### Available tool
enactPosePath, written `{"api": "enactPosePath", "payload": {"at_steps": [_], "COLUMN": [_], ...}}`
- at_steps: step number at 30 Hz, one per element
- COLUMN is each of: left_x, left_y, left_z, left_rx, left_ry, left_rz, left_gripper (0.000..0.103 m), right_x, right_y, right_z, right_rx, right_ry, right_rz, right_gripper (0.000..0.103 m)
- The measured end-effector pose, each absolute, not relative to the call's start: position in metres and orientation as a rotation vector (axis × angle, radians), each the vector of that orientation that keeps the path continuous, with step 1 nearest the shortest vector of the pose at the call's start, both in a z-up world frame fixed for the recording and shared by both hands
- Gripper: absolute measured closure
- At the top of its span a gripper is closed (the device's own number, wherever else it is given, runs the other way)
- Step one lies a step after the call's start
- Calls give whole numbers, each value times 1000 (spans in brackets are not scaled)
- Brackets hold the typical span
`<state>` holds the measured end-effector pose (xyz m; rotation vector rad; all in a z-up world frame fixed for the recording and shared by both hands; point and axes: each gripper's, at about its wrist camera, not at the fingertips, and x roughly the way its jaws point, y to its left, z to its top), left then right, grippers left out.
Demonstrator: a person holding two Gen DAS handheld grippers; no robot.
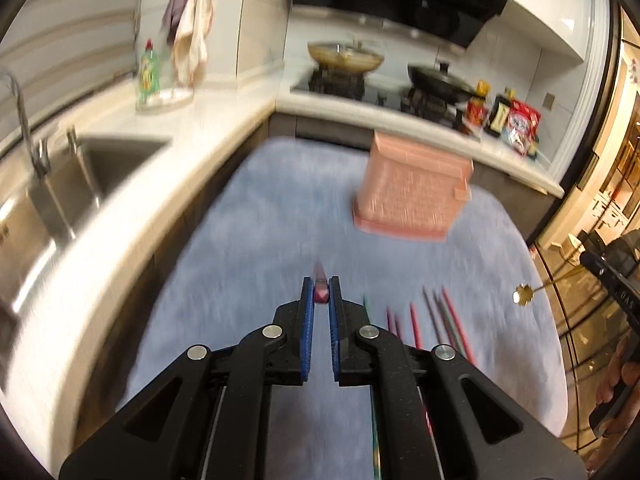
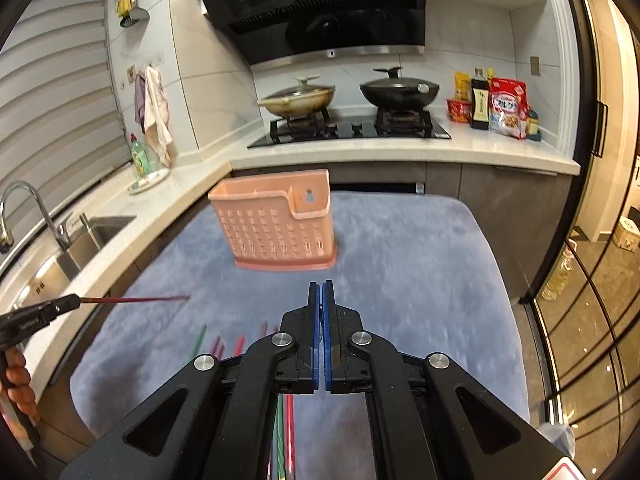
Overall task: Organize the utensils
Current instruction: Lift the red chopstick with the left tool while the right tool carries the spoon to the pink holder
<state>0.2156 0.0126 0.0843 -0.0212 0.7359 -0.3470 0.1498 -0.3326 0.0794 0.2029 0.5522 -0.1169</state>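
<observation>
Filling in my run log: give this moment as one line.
left tool: shut on red chopstick | right tool: shut on gold utensil | pink holder: upright on mat

White tiled walls are enclosing an L-shaped white countertop; a black range hood is hanging upper centre, slatted blinds are covering the left, glass doors are gleaming right.

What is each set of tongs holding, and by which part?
Left tongs: red chopstick, gripped at its thick end. Right tongs: gold flower-ended utensil, gripped near its handle end.
</observation>
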Motion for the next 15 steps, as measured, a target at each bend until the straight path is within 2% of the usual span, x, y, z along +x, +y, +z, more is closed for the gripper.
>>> {"api": "enactPosePath", "payload": {"at_steps": [15], "left_x": [310], "left_y": [-55], "left_z": [216], "left_rx": [-13], "left_ry": [447], "left_rz": [-351], "left_gripper": [96], "right_x": [294], "right_y": [-376], "right_z": [119], "right_rx": [333], "right_ry": [509], "right_rz": [-90], "right_gripper": [101]}}
